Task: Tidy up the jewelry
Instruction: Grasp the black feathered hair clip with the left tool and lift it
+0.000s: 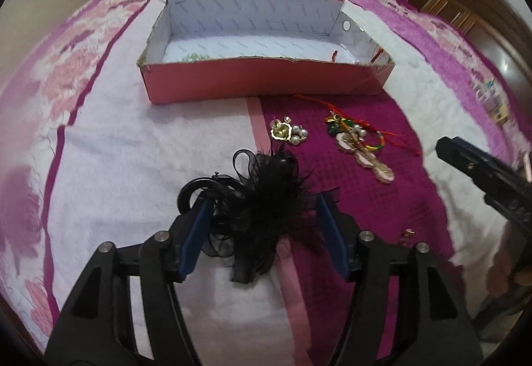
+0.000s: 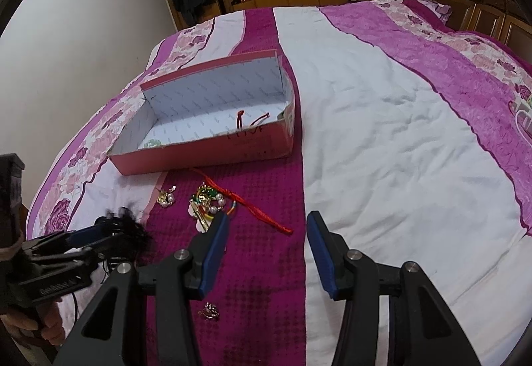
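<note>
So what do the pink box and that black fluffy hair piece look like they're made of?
Pink box: looks like cardboard, matte pink outside, white printed lining, with a torn, dented front rim. Black hair piece: apparently feathers with sheer mesh loops, wispy and see-through at the edges, on a glossy curved band, likely plastic.

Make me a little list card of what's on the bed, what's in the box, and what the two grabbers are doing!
place: bed with pink and white quilt
box: pink, open, lid off
in box: green beads, red cords
on bed near box: pearl earrings, colourful tangle, small brooch
left gripper: jaws apart around black feather clip, pads not pressing it
right gripper: open, nothing between jaws, by the tangle
</note>
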The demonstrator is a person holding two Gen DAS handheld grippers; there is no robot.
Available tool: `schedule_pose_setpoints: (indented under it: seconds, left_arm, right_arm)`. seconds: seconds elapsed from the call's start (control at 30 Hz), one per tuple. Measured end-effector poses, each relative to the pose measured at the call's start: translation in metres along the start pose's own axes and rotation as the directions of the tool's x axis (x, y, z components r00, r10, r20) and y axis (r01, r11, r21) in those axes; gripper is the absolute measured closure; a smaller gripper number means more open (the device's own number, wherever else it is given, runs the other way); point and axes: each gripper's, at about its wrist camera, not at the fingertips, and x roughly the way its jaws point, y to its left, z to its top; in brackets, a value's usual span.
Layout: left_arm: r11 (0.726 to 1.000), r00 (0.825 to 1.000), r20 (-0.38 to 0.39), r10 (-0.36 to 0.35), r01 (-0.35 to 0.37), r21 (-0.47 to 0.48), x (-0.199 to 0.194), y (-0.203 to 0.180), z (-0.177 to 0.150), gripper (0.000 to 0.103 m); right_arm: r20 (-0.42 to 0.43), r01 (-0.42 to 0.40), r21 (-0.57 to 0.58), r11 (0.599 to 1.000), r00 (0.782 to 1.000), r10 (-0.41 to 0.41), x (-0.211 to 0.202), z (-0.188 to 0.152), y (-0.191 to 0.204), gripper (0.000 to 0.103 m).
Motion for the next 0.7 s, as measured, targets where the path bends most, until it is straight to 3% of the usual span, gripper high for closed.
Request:
schedule_pose_setpoints:
  seconds: [0.23,0.43,0.7]
  left_arm:
    - [0.997,0.997,0.004,0.076,-0.076,0.006,0.016,0.009,-0.003,0.046]
    - [0.996,0.996,0.029,0.08,-0.079,-0.036,0.014,0.024,-0.002,0.072]
    - [0.997,0.998,0.046,0.049,-0.046,-0.062,0.011,0.028,-0.001,0.073]
  right_arm:
    - [-0.028,-0.019,-0.016,1.0,0.999,0.019,0.008,-0.003,0.007,0.051]
    - [-0.073,-0.056,-0.037,0.998,0.996,0.053,0.018,-0.007,0.016,0.051]
    - [-0.158,-0.103,-0.077,0.992,0.983,0.09,0.043,-0.011,0.034,0.051]
